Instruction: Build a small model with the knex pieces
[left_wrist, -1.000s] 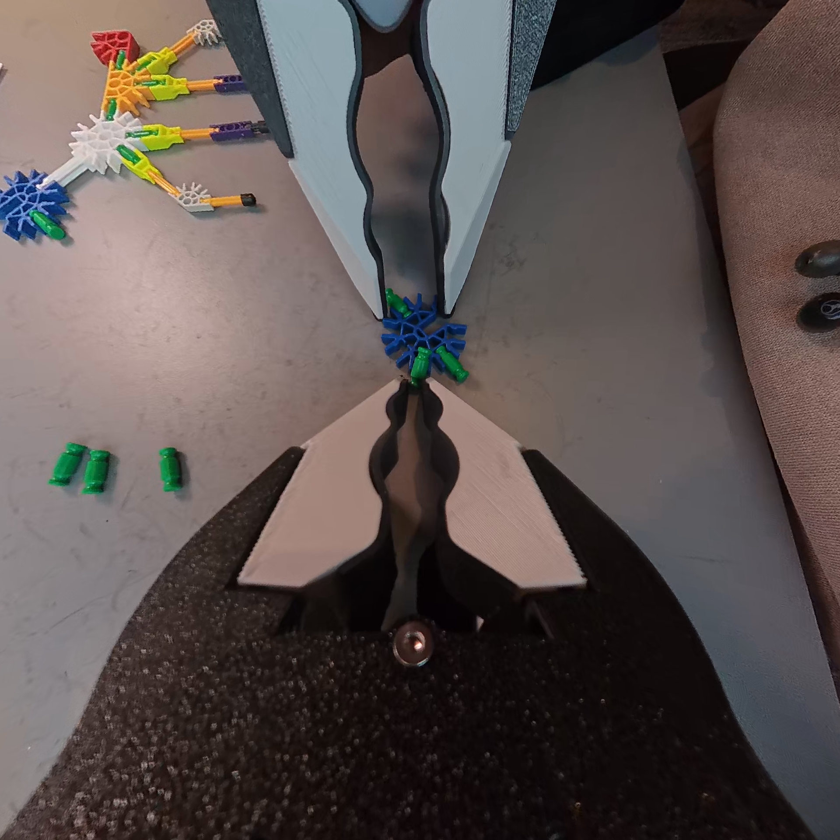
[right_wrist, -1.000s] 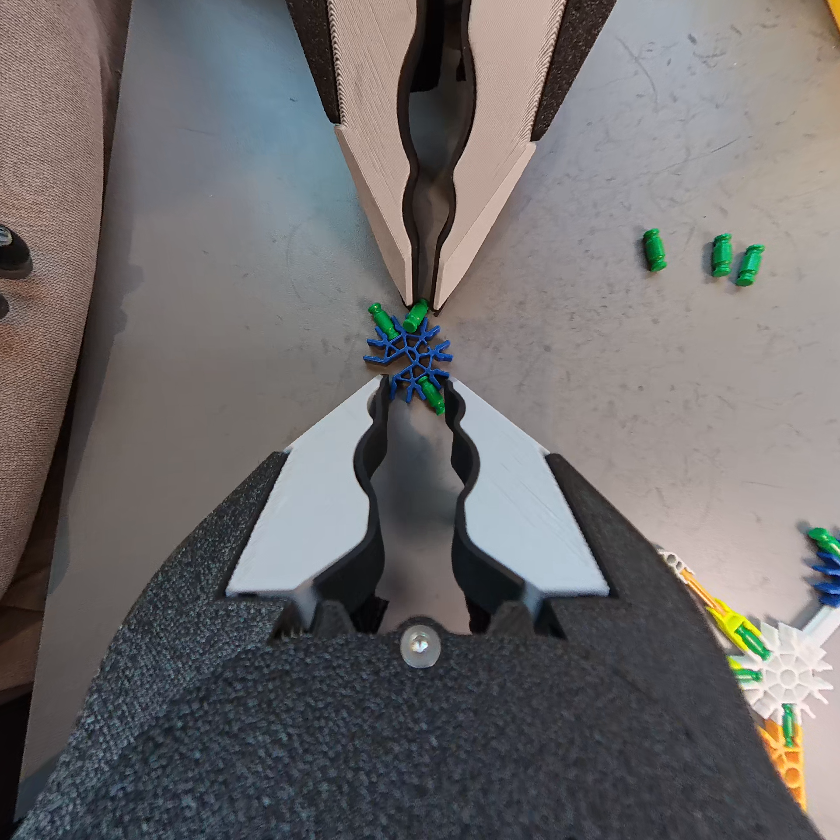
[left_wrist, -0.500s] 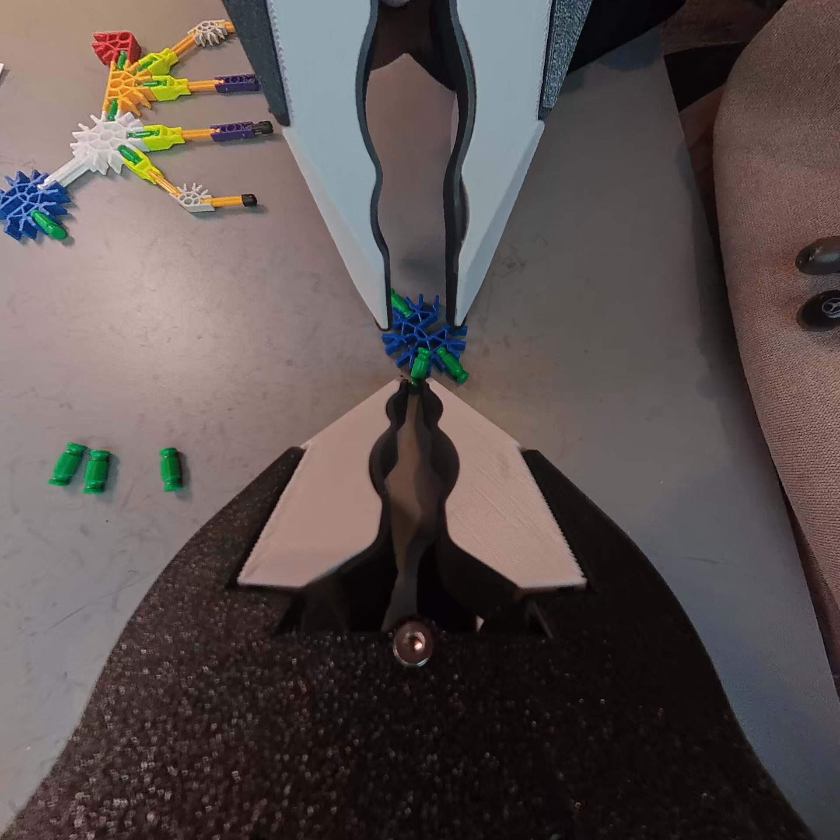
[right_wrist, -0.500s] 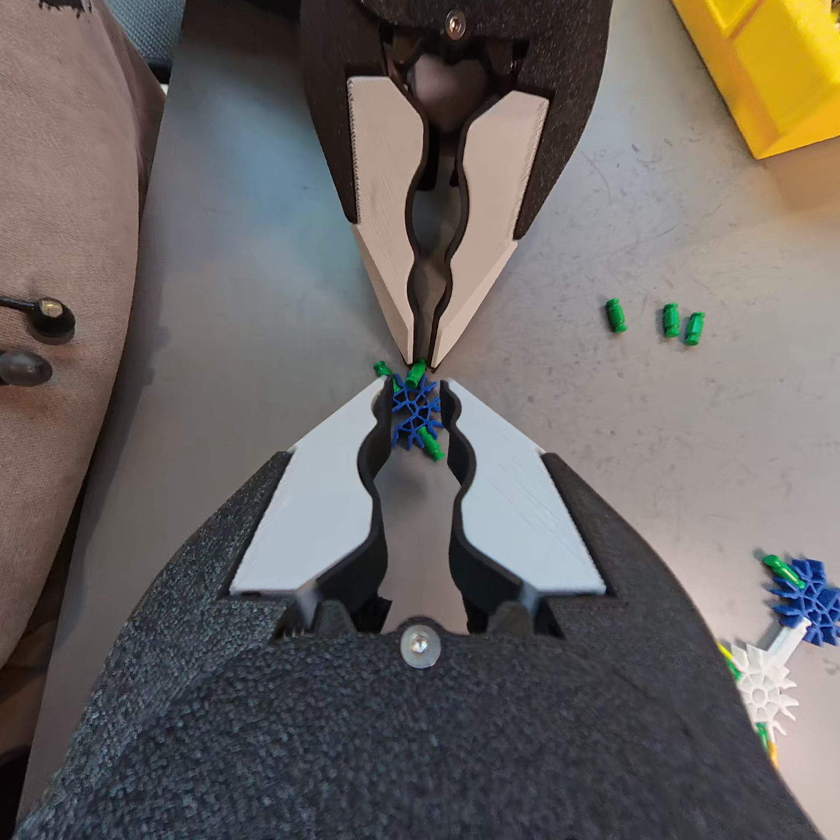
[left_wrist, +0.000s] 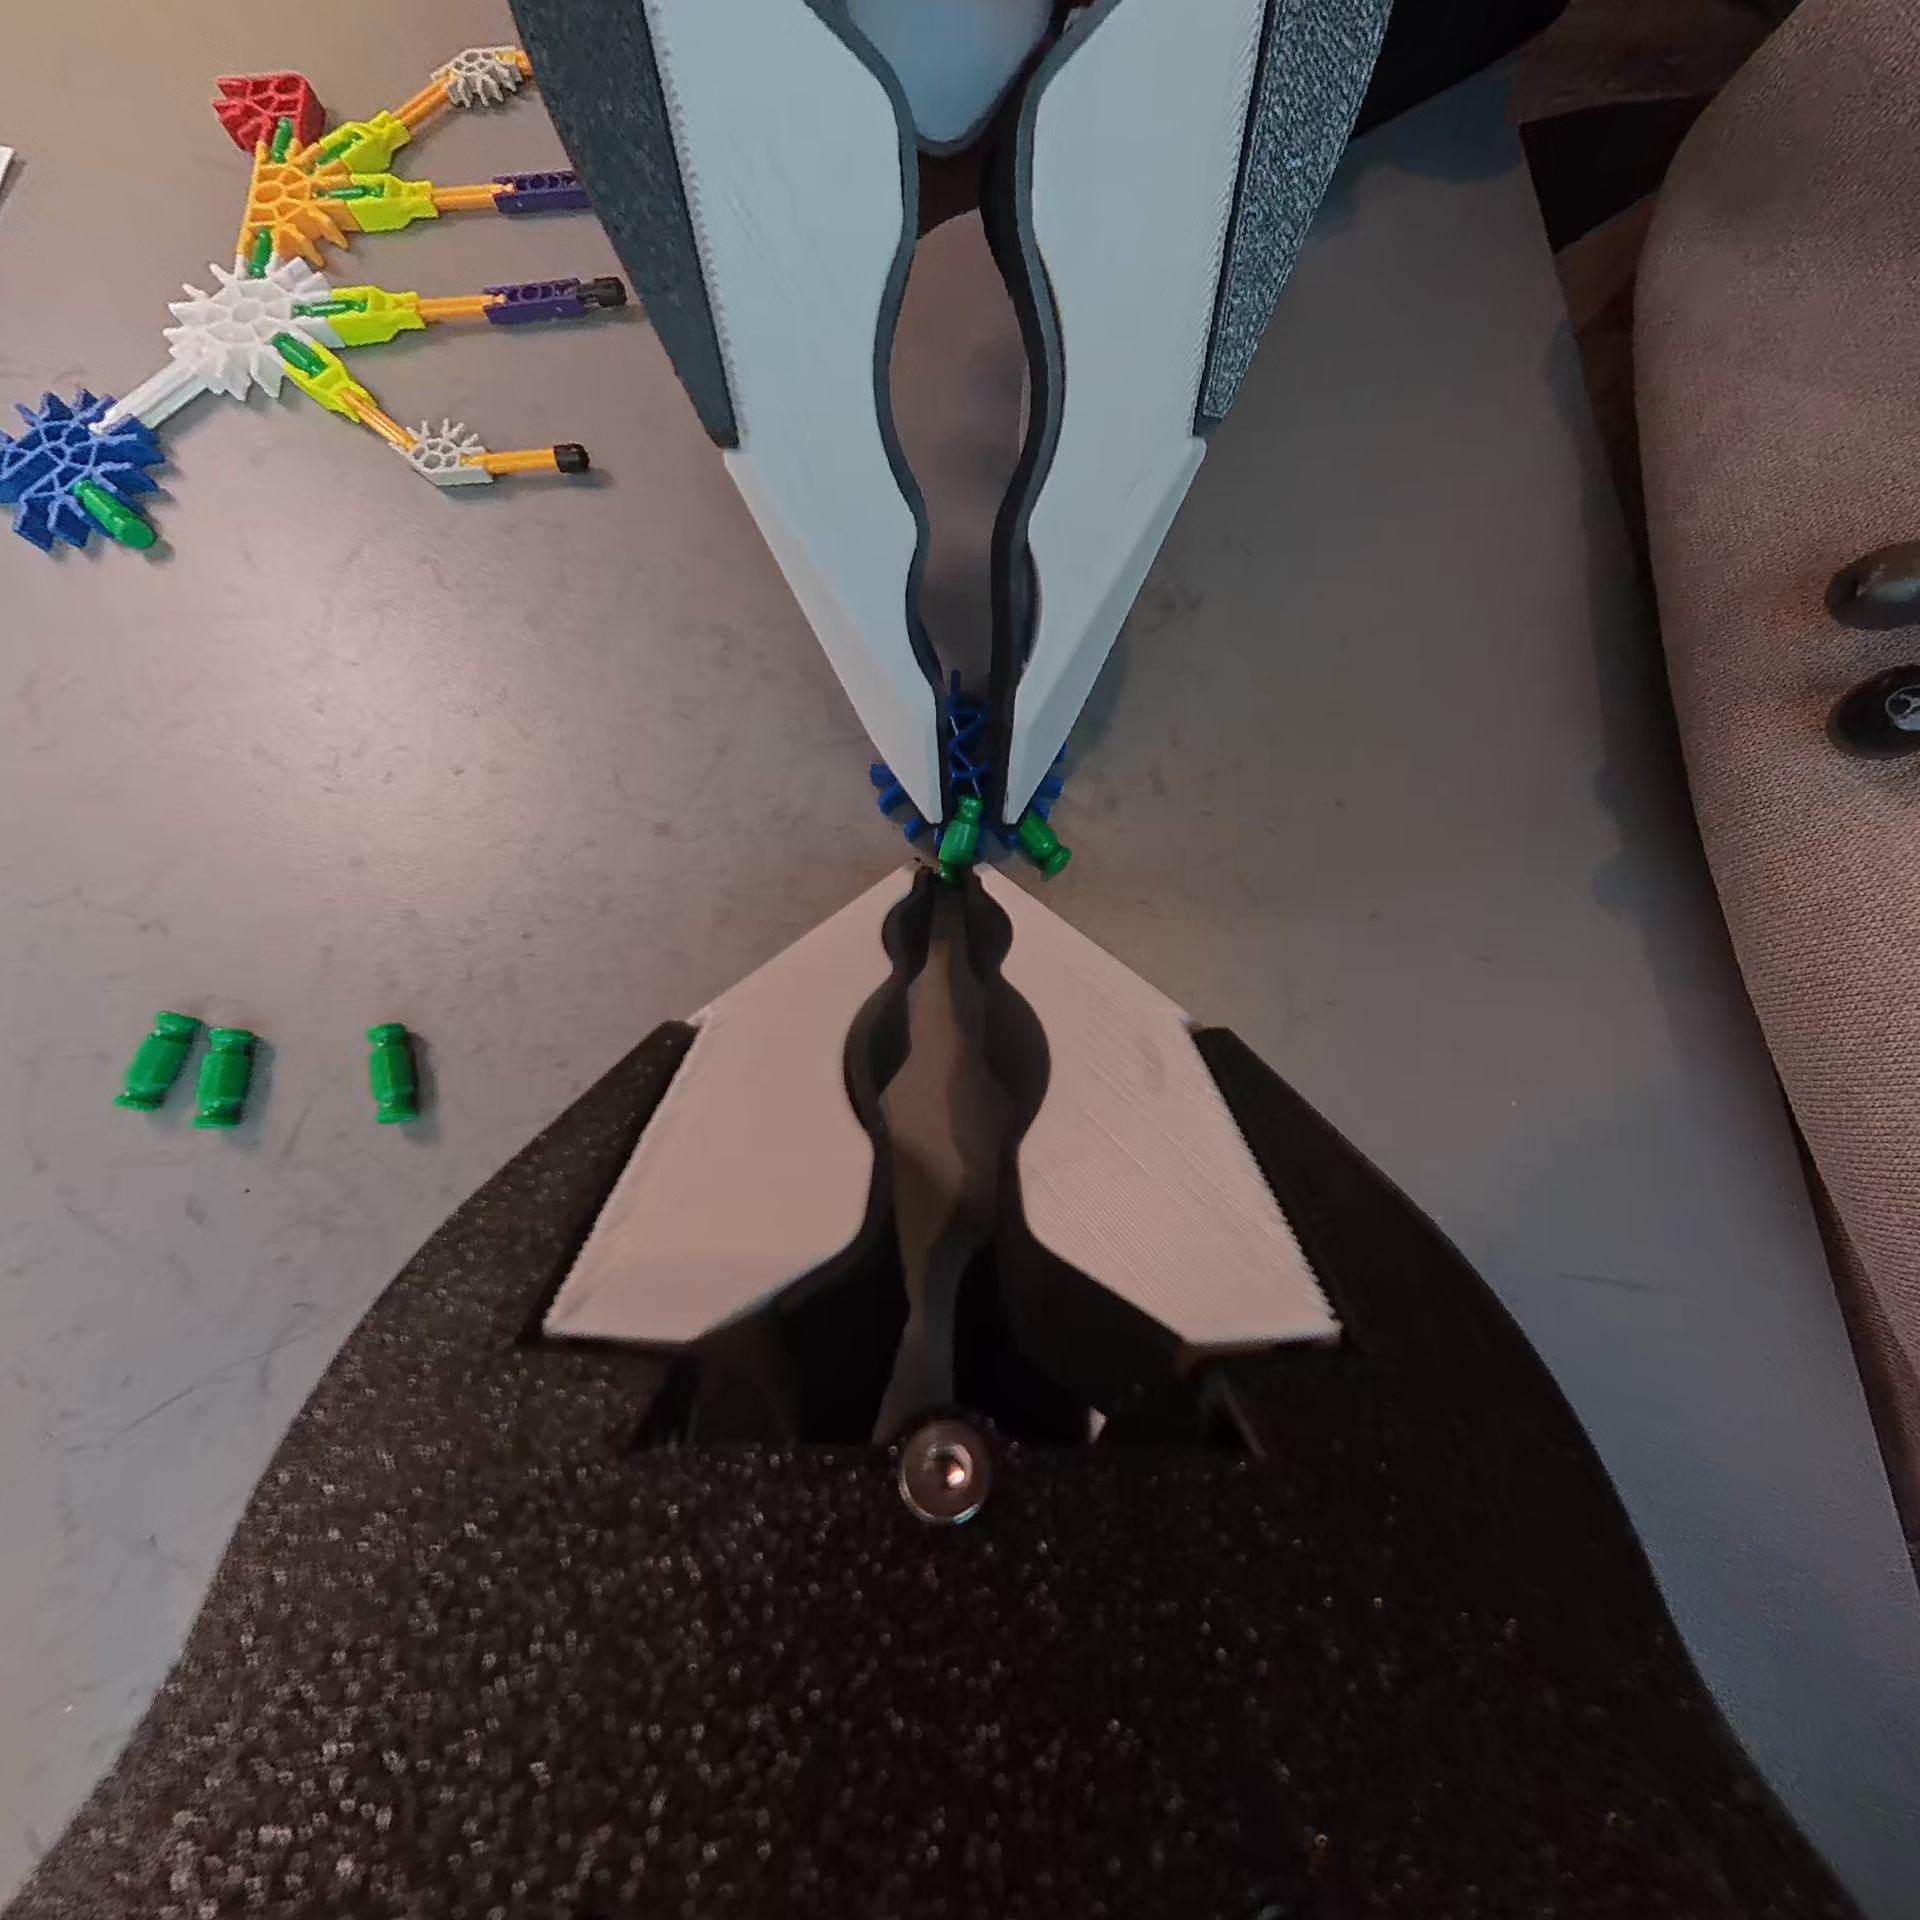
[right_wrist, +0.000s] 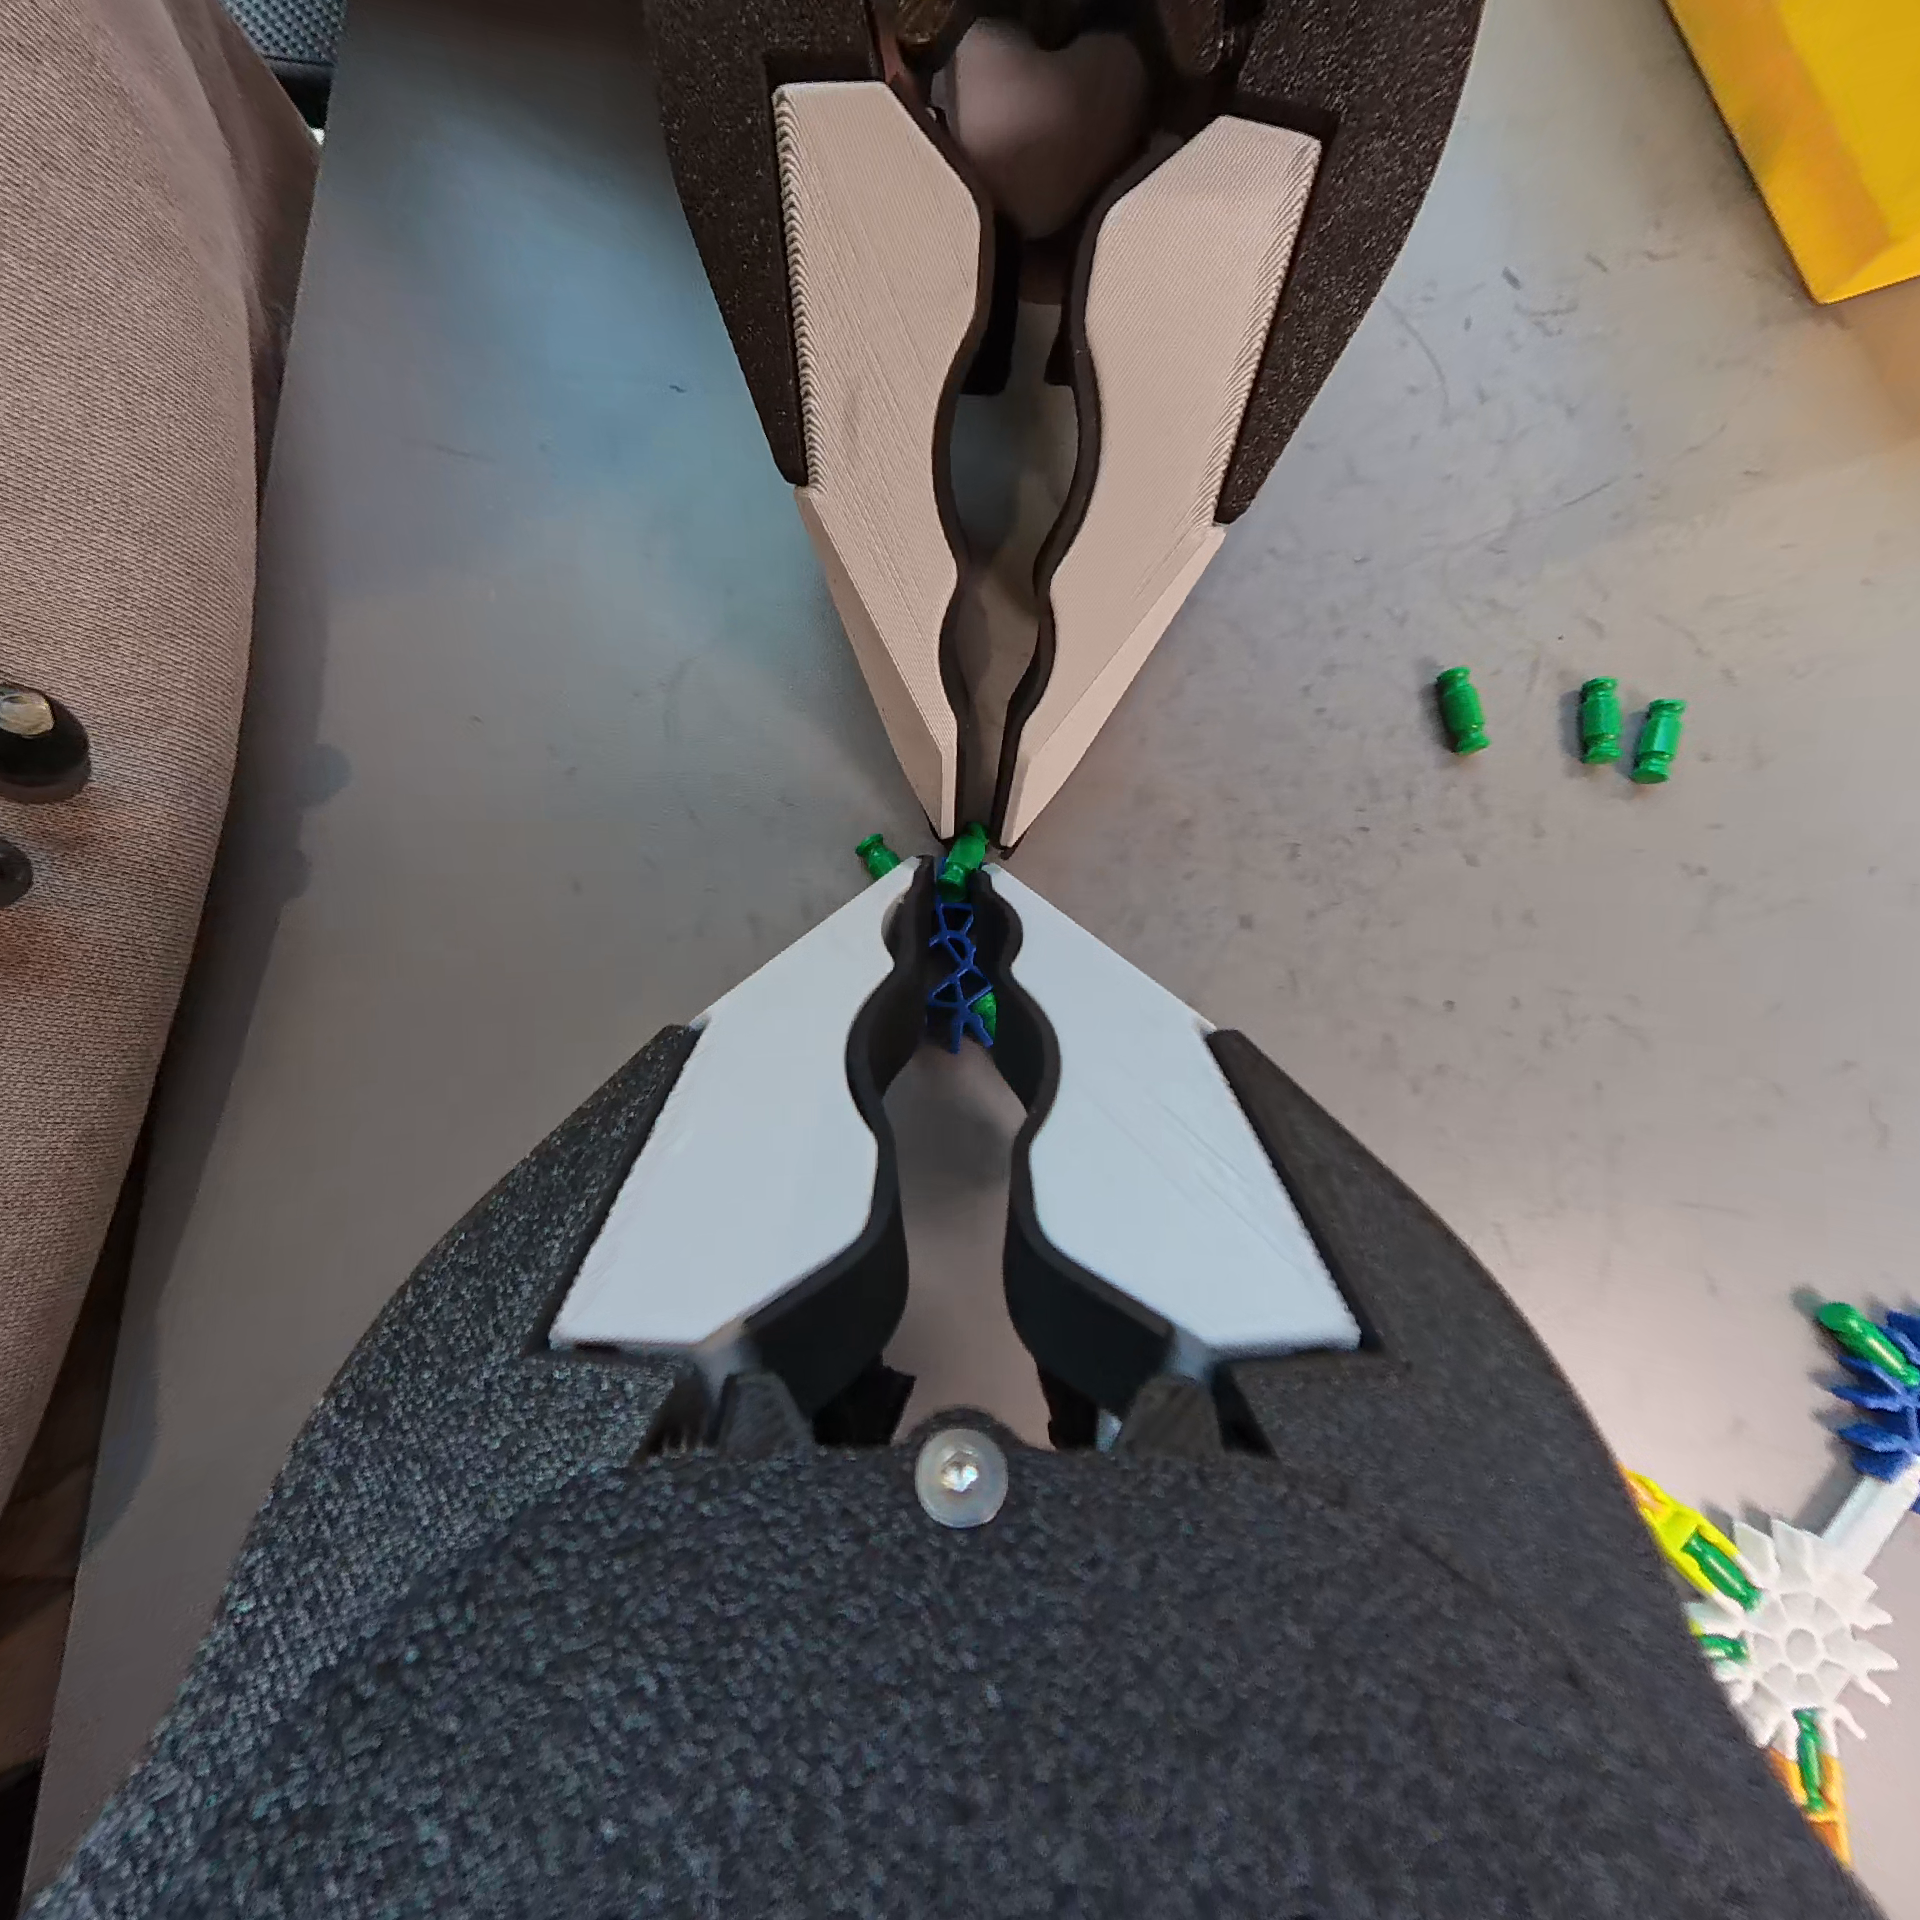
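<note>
The right gripper (right_wrist: 948, 883) jaws are clamping the blue snowflake connector (right_wrist: 958, 971) edgewise above the tabletop (right_wrist: 1455, 1039). The left gripper (left_wrist: 943, 881) jaws, closed, are apparently pinching a green rod (left_wrist: 960, 837) plugged into it.

Grey tabletop under soft, even light

The table (left_wrist: 1351, 1091) is a matte grey surface, scuffed and faintly scratched, with a dull sheen where light falls on it. Along one edge lies brown-grey fabric (left_wrist: 1787, 935) bearing dark buttons (left_wrist: 1875, 592). In the right wrist view, a yellow bin (right_wrist: 1829, 135) sits at the far right corner.
</note>
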